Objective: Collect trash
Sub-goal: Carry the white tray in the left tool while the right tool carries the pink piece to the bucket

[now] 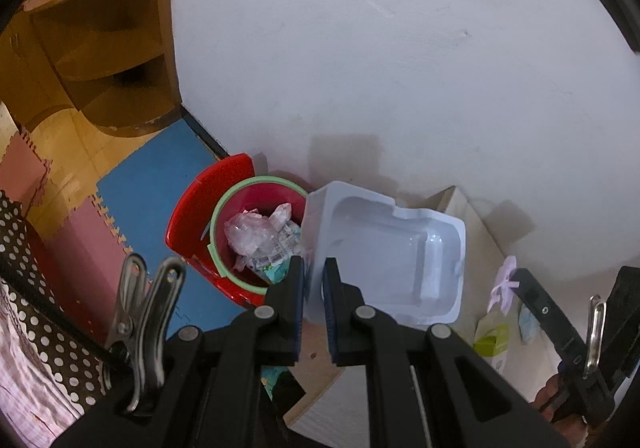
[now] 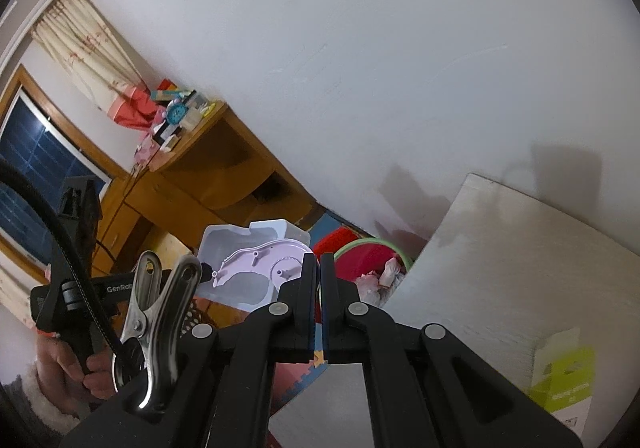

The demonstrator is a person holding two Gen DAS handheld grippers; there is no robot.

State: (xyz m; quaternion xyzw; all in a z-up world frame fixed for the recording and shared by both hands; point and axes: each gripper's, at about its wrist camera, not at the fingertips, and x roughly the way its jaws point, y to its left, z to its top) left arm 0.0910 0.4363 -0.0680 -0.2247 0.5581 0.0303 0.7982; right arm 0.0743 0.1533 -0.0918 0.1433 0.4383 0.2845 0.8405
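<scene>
With the left gripper (image 1: 314,280) pinching the white plastic tray (image 1: 384,252) by its rim and the right gripper (image 2: 320,280) clamped on a lilac plastic piece (image 2: 264,262), I'd centre both over the red bin (image 1: 240,232) at lower centre before letting go.

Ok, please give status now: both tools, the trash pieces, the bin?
Left tool shut on clear plastic tray. Right tool shut on lilac plastic piece. Red bin beside the table, partly full, nothing blocking it.
</scene>
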